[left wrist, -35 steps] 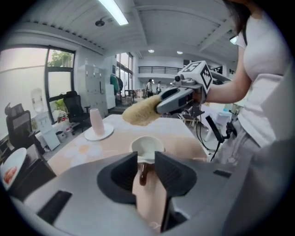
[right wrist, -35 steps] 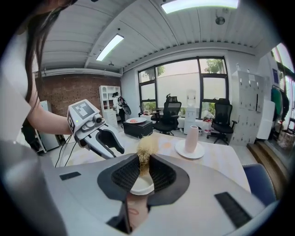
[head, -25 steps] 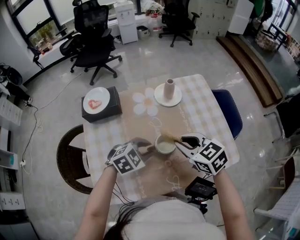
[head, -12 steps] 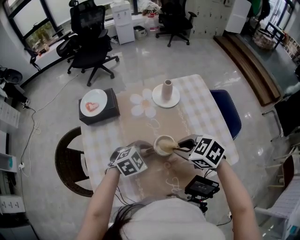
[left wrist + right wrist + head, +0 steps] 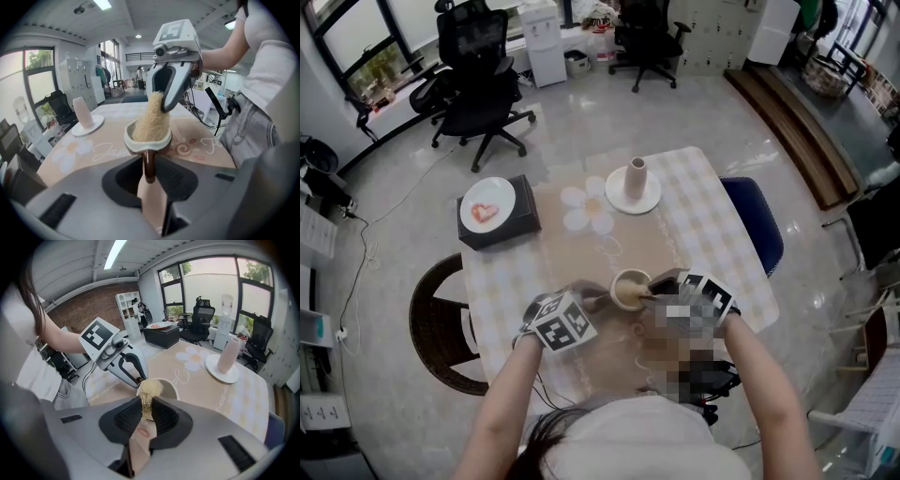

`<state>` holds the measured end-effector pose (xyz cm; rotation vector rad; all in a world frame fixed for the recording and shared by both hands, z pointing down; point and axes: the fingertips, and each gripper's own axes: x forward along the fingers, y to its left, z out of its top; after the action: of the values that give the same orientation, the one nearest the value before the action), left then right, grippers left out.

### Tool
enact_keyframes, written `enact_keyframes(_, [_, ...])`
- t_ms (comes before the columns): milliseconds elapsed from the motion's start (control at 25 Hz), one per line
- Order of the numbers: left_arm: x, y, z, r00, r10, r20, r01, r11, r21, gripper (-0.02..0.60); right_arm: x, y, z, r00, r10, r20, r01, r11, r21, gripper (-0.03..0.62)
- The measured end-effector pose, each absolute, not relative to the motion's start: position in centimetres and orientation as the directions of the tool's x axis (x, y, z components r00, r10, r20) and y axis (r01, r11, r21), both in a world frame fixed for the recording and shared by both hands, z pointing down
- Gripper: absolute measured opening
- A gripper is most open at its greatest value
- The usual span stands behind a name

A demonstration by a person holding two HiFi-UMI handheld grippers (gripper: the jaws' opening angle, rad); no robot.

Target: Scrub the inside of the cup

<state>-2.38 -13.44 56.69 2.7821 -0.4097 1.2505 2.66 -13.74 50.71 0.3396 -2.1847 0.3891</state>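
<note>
A cream cup (image 5: 630, 289) with a brown handle (image 5: 149, 165) stands on the table's near part. My left gripper (image 5: 592, 300) (image 5: 149, 172) has just been closing its jaws and now pinches that handle. A tan loofah scrubber (image 5: 152, 123) (image 5: 149, 392) stands in the cup's mouth, its lower end hidden inside. My right gripper (image 5: 147, 417) (image 5: 165, 104) is shut on the scrubber's upper end and reaches down from the cup's right side. In the head view a mosaic patch covers most of that gripper.
A pale vase on a white dish (image 5: 635, 184) stands at the table's far side. At the far left corner a black box carries a plate (image 5: 491, 208). A wicker chair (image 5: 431, 323) is on the left, a blue chair (image 5: 757, 232) on the right.
My right gripper has come down and tipped, bringing the scrubber from above the rim into the cup. The left gripper has stayed at the handle.
</note>
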Motion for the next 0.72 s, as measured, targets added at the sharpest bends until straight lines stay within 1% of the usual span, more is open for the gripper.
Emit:
enact_keyframes(120, [-2.4, -13.6, 56.8, 0.637, -0.215, 0.74, -0.268, -0.962, -0.05, 0.083, 2.3, -14.2, 50.8, -0.595, -0.134, 0.793, -0.398, 0.906, -0.145, 0.063])
enact_keyframes(320, [-2.5, -13.5, 56.8, 0.639, -0.221, 0.737, -0.278, -0.96, -0.047, 0.078, 2.4, -15.0, 50.7, -0.594, -0.23, 0.771, -0.469, 0.878, -0.099, 0.063])
enact_keyframes(600, [-2.5, -13.5, 56.9, 0.638, -0.226, 0.737, -0.279, -0.959, -0.052, 0.078, 2.7, -16.4, 50.4, -0.546, -0.389, 0.742, -0.55, 0.835, 0.033, 0.064])
enact_keyframes(720, [-2.4, -13.6, 56.8, 0.638, -0.23, 0.735, -0.286, -0.957, -0.051, 0.077, 2.6, -16.7, 50.1, -0.531, -0.425, 0.733, -0.548, 0.832, 0.086, 0.066])
